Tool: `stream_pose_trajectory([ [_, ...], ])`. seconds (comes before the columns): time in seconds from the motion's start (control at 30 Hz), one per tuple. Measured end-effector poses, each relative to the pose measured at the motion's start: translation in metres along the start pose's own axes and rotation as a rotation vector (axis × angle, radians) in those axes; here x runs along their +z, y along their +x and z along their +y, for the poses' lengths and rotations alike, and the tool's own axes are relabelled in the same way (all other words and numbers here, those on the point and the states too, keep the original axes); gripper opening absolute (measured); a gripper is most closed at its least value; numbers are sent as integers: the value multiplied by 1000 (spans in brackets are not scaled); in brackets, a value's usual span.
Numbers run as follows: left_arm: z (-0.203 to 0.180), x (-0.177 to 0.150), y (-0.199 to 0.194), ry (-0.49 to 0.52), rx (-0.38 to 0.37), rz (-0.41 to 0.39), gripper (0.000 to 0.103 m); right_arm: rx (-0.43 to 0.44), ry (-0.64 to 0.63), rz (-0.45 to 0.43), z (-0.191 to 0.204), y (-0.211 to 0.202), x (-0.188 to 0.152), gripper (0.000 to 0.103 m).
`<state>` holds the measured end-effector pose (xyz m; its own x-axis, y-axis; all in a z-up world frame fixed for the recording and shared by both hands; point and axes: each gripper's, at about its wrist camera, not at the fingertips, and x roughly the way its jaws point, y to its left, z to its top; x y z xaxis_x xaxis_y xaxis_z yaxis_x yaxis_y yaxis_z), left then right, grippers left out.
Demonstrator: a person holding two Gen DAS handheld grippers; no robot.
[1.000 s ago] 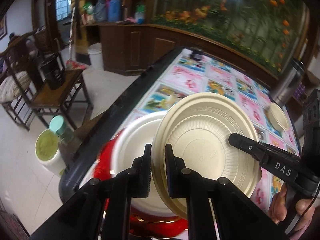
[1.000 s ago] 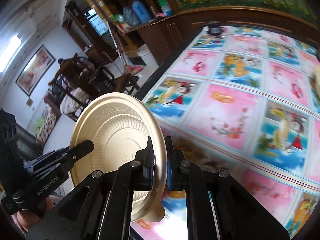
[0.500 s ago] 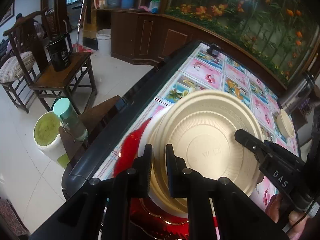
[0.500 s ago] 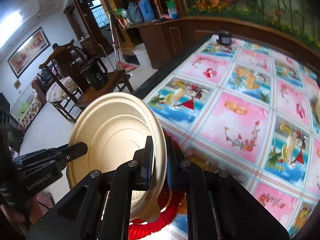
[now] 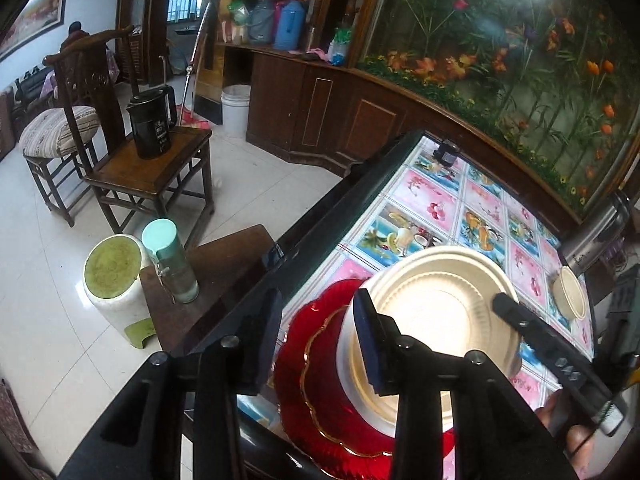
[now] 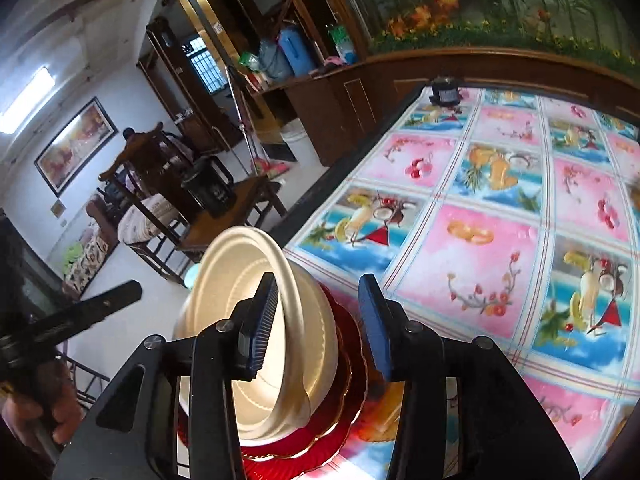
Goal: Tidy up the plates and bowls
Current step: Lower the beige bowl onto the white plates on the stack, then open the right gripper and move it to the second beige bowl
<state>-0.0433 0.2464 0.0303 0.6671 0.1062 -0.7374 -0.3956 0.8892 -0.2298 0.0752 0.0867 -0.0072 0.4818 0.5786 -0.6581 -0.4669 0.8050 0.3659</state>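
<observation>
Both grippers, left gripper (image 5: 316, 336) and right gripper (image 6: 318, 320), are just letting go, jaws parting. The cream plate (image 5: 436, 312) is sitting on a white bowl (image 6: 320, 320) over red plates (image 5: 316, 380) at the desk (image 6: 480, 248) edge; one finger (image 5: 366, 340) is crossing its rim and may be tipping the stack off.

My right gripper (image 6: 318, 322) points down at the near corner of the table (image 6: 492, 248), its jaws just opened and standing apart. The rim of the cream plate (image 6: 288, 320) runs between them; whether either pad touches it I cannot tell. The plate leans tilted on a white bowl (image 6: 320, 344), which sits on a red plate (image 6: 352, 364) with a scalloped gold edge. At the left my left gripper (image 6: 100, 304) reaches in, my hand (image 6: 40, 412) around its handle. A fruit-patterned tablecloth (image 6: 496, 184) covers the table.
</observation>
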Motion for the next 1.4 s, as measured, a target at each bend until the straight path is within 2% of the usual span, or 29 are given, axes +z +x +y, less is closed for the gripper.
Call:
stream_pose_trajectory([
  [0.03,-3,-1,1,4,-3,5,37,-2,-10,2,3,3,-2,27],
  [0.07,-4,-2,2,6,-8,10,37,-8,-31,12,6,6,-4,22],
  [0.13,-7,-3,4,11,-19,22,37,1,-49,31,11,11,-7,18],
  [0.27,-12,-5,5,24,-31,34,37,130,12,44,7,10,-9,18],
  [0.37,-9,-4,5,14,-32,31,37,183,69,55,0,7,-7,14],
  [0.53,-7,-4,4,5,-33,33,37,297,261,190,-17,20,-8,14],
  [0.6,-7,-3,4,4,-34,30,37,311,318,246,-19,26,-11,14],
  [0.67,-7,-4,3,5,-35,31,37,267,345,274,-20,30,-14,13],
  [0.77,-7,-3,3,4,-33,34,37,204,299,215,-16,22,-11,13],
  [0.9,-10,-3,2,9,-39,36,37,210,262,258,-7,24,-12,14],
  [1.0,-16,-3,1,21,-45,33,37,190,197,244,-6,16,-5,23],
  [1.03,-19,-4,1,27,-46,33,37,180,171,225,-5,9,-2,30],
  [1.1,-25,-4,0,39,-49,34,37,166,139,192,-9,-2,2,33],
  [1.2,-39,-6,0,60,-63,33,38,133,116,111,-25,-24,7,33],
  [1.27,-54,-8,0,84,-74,36,43,67,116,69,-44,-37,8,33],
  [1.4,-99,-13,7,162,-104,59,47,-18,206,13,-102,-62,7,33],
])
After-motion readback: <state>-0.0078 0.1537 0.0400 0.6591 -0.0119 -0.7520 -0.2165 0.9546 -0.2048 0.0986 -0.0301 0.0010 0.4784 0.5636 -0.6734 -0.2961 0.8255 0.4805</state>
